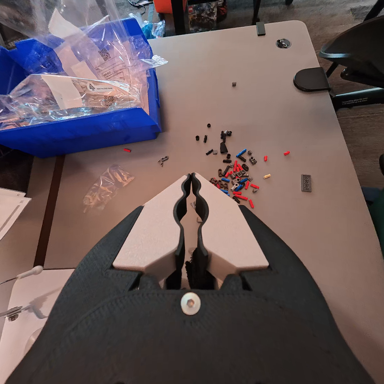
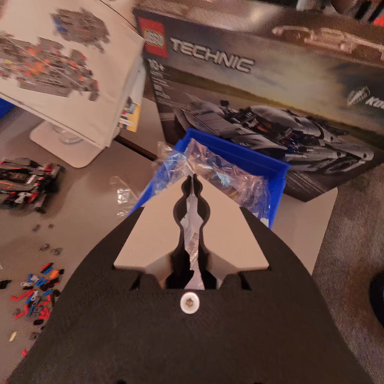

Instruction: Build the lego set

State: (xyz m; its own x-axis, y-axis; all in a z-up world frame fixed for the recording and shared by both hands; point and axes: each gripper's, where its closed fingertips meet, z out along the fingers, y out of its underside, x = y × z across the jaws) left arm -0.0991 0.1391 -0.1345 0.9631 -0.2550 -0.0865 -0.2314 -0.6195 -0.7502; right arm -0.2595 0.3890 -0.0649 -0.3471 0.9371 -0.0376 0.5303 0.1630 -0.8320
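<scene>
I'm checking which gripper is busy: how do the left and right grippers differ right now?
The left gripper is shut on nothing; the right gripper is shut on a clear plastic bag. The left hangs over the table beside the loose pieces; the right points at the blue bin. Both have black-lined fingers.

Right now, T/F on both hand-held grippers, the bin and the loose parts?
1. The left hand-held gripper is shut with nothing between its tips. True.
2. The right hand-held gripper is empty. False: it is shut on a clear plastic bag.
3. The blue bin holds clear bags. True.
4. The loose small parts lie inside the bin. False: they are scattered on the table.
5. A grey plate lies apart from the pile. True.
</scene>
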